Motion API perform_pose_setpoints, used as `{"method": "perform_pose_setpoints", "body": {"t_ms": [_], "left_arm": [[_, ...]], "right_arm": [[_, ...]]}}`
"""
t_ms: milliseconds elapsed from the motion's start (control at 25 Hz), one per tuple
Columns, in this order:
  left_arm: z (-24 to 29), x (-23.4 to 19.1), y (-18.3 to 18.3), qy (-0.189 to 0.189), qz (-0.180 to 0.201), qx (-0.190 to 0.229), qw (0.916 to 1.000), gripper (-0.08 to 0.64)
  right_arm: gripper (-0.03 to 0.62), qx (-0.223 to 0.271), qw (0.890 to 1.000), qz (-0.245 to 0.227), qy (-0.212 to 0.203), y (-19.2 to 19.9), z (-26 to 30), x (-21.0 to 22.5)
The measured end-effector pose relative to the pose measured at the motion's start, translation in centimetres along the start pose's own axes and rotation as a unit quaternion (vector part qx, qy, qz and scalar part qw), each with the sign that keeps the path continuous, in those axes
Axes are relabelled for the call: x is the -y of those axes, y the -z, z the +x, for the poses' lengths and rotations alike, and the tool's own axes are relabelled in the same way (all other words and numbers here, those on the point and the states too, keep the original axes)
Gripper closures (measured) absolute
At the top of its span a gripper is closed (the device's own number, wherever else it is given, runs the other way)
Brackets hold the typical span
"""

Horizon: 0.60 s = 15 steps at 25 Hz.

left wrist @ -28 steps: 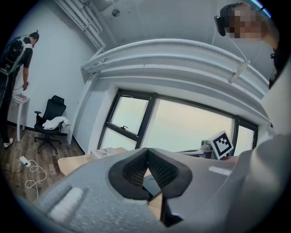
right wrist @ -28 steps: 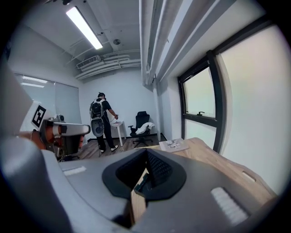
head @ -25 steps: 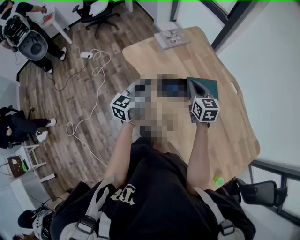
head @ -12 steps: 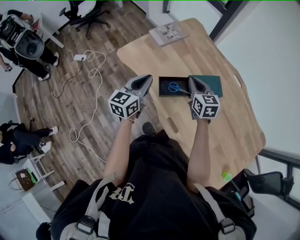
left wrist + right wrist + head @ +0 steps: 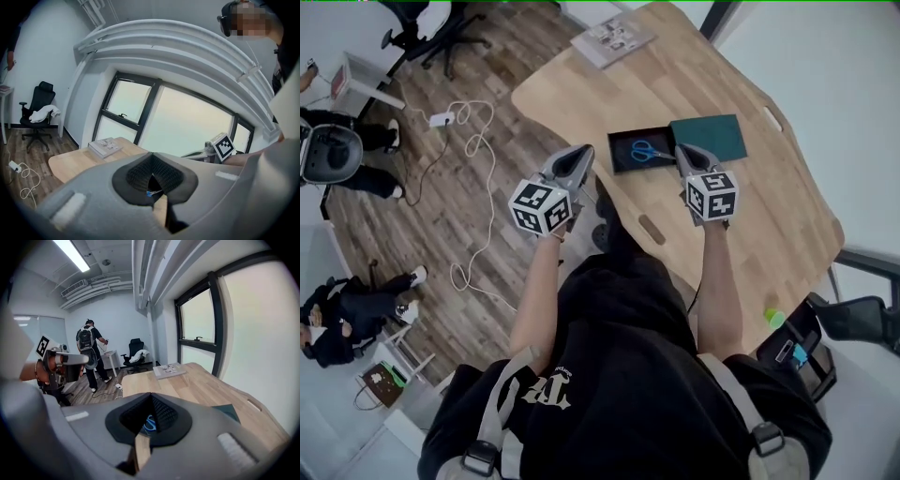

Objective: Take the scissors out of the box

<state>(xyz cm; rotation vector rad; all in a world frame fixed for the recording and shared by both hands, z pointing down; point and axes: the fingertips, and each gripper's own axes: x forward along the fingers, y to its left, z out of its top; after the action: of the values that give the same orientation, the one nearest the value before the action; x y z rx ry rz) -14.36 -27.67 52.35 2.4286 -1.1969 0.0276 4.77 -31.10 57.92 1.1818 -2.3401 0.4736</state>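
An open black box lies on the wooden table, with blue-handled scissors lying flat inside. Its dark green lid rests just right of it. My right gripper is shut and empty, its tips over the box's right end. In the right gripper view its jaws meet, and the scissors show below them. My left gripper hovers left of the box, off the table's edge. Its jaws are also together with nothing held.
A stack of booklets lies at the table's far end. A small green object sits near the table's near right edge. A white cable, an office chair and people occupy the floor at left.
Both grippers have come down and forward toward the table. The right one now reaches over the box's right end, and the left one has drawn nearer the box's left side.
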Motion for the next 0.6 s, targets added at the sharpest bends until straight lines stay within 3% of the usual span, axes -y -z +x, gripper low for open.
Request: {"method": "perform_pose_setpoints", "body": {"t_ms": [400,600], "left_arm": [[0.6,-1.7,2.2,0.008,-0.002,-0.022,0.9997,0.560],[1.6,-2.9,4.2,0.002,-0.013,-0.036,0.9993,0.560]], "right_arm": [[0.586,-0.067,0.996,-0.028,-0.042,4.4,5.5,-0.7],[0.561,-0.121,0.988,-0.062,-0.069,6.7,8.4,-0.8]]}}
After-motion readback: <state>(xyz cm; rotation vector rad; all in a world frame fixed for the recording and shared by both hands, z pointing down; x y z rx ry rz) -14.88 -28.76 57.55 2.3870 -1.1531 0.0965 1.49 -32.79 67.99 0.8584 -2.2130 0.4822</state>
